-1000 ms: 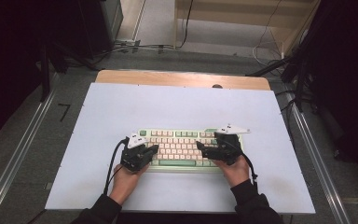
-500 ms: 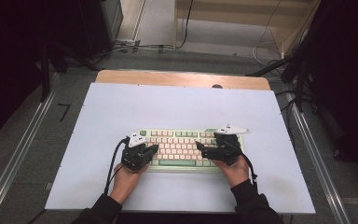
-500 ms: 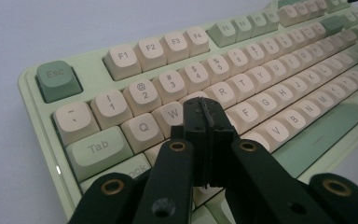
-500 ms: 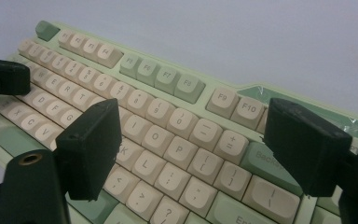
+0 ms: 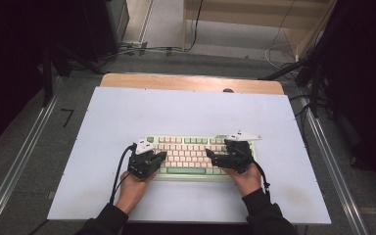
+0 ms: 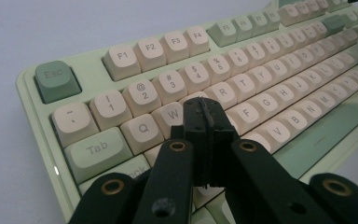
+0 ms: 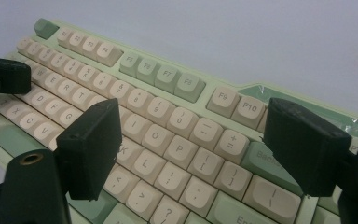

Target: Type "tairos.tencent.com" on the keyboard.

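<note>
keyboard (image 5: 191, 155) mid-bench, unmoved | left gripper (image 6: 204, 122) pressed together over W/E keys | right gripper (image 7: 191, 140) spread above O/P keys | unchanged since earlier frames, typing seemingly paused

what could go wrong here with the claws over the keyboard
The left claw is shut, its tip over the keys near W and E on the keyboard; the tip looks about as wide as a key, so it may press a neighbour too. The right claw stands open across several keys around O, P and Backspace; lowered as it is, either pad could hit an unintended key.
</note>
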